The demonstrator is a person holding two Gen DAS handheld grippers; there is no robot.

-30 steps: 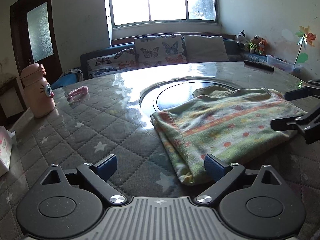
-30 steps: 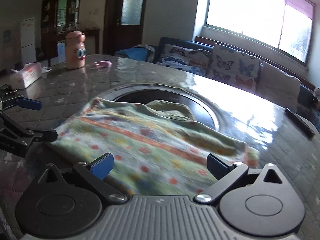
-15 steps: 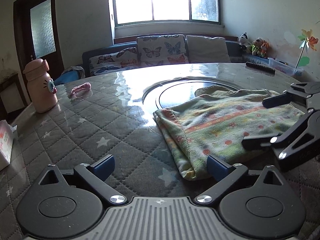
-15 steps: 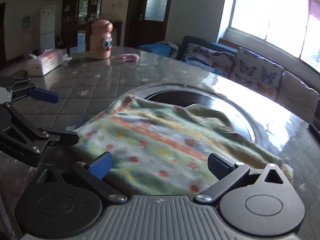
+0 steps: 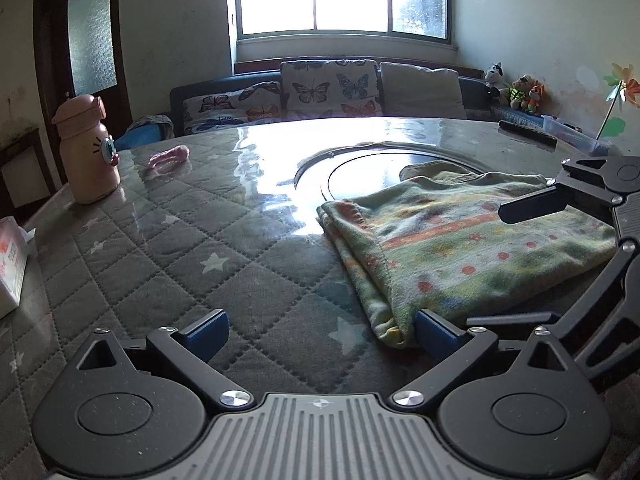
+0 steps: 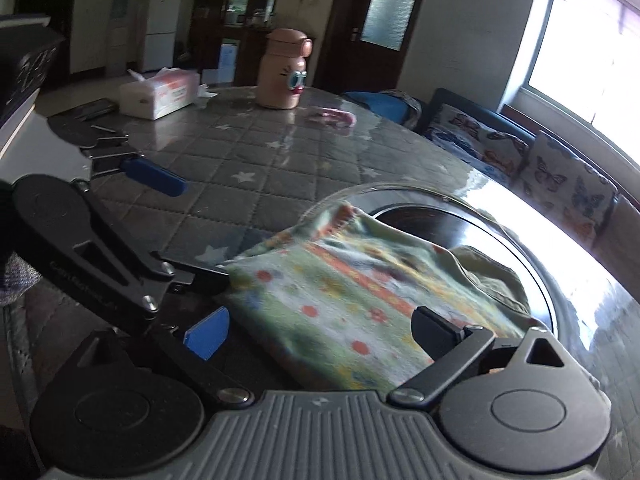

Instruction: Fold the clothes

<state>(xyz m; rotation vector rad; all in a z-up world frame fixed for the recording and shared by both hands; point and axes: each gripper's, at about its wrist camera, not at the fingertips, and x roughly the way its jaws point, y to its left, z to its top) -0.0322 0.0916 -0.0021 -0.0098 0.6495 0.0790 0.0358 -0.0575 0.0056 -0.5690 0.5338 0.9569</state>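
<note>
A pink cartoon-faced drinking bottle (image 5: 87, 151) stands upright toward the far left of the round table (image 5: 168, 248), whose grey quilted star-printed cover lies under a glossy clear sheet; a small pink looped object (image 5: 167, 157) lies just beyond it, and a white tissue pack (image 6: 159, 93) sits near the table's edge. A slim black remote (image 5: 527, 137) rests at the far right rim. In the table's middle is a dark round glass turntable (image 5: 368, 170), and the folded green fleece garment with orange stripes and red dots (image 5: 460, 248) lies partly over it, its soft doubled edge toward the left. The left gripper (image 5: 320, 332) stands wide apart, its right blue-padded finger (image 5: 434, 330) just beside the garment's near corner, the other over bare quilting; whether it touches the cloth I cannot tell. The right gripper (image 6: 316, 326) is likewise spread wide, low over the garment's near edge with nothing held between its fingers, and its black frame blocks part of the cloth in the left view. Only the left view shows the butterfly-print sofa cushions (image 5: 328, 90) head-on, soft toys (image 5: 516, 90) and a paper pinwheel (image 5: 622, 88); only the right view shows a white refrigerator (image 6: 162, 26) and dark cabinets behind.
</note>
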